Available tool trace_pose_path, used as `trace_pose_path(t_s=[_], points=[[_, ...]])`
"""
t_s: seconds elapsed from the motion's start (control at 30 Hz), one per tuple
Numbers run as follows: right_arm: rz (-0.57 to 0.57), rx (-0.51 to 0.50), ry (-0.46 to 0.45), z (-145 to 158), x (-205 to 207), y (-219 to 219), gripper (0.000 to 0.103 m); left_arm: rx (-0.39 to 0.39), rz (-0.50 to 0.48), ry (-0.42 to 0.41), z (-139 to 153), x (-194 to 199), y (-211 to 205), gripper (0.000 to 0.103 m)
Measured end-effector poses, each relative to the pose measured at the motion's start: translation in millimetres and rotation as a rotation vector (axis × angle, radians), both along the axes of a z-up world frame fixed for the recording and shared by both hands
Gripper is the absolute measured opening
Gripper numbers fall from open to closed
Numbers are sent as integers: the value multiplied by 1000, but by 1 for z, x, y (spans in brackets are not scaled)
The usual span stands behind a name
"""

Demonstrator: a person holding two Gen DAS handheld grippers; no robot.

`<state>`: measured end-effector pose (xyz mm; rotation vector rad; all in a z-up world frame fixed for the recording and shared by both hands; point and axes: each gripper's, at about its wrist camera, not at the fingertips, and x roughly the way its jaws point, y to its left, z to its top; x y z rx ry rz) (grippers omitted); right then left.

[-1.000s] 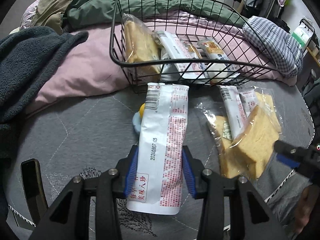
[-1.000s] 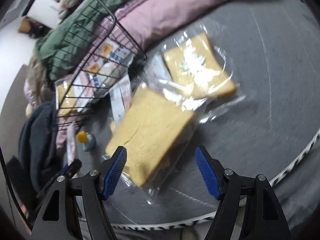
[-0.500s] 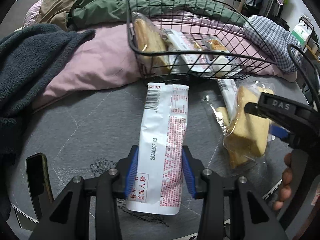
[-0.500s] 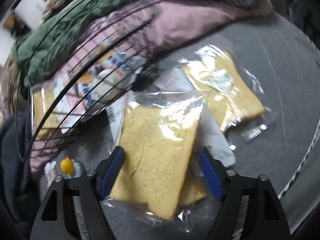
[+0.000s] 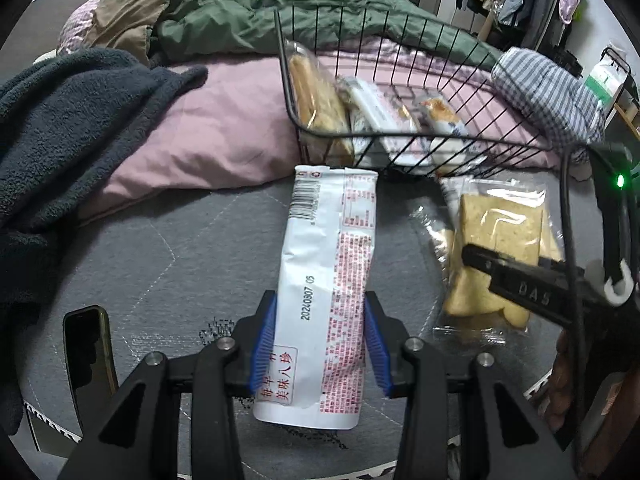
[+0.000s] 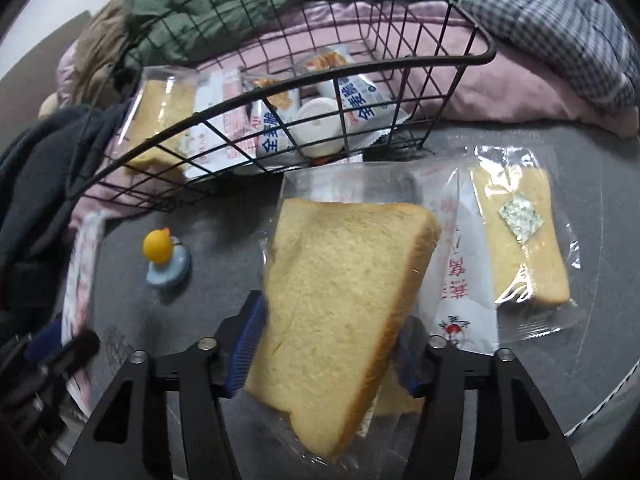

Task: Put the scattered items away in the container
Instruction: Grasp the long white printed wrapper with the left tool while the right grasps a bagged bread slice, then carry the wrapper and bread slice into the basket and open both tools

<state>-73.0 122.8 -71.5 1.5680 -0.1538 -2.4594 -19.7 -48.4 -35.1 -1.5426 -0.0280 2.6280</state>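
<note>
My left gripper is shut on a long white snack packet with red print, held above the grey mat just short of the black wire basket. In the right wrist view my right gripper is closing. Its blue pads press both sides of a bagged bread slice, which tilts up off the mat. The same slice shows at the right of the left wrist view. The basket holds bagged bread, several snack packets and a white bottle.
A second bagged bread slice and a white-and-red packet lie on the mat right of the held slice. A small yellow duck toy sits left of it. A dark phone lies near left. Blankets and clothes are heaped behind the basket.
My right gripper swung over the bread slice, rolled upright and closed its jaws on it. The left gripper carried the white packet a little closer to the basket.
</note>
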Motion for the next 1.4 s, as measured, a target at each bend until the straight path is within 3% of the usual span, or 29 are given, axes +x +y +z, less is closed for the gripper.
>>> trace_pose_path(t_s=[0.27,0.53,0.77,0.9,1.13,1.4], points=[[73,-63,76,37,21,23,39,11,-9,44,22,6,12,47],[136,-94,173,83,52,45,38,27,-33,81,40,25,31,46],[156,-129,216,101,60,46,37,41,-37,101,50,38,38,46],[170,-140,246,113,55,44,37,48,-25,168,64,41,39,46],[244,-190,300,138,-6,33,37,62,-8,265,90,-33,33,46],[226,-186,310,129,-88,24,38,52,35,253,66,-137,32,46]])
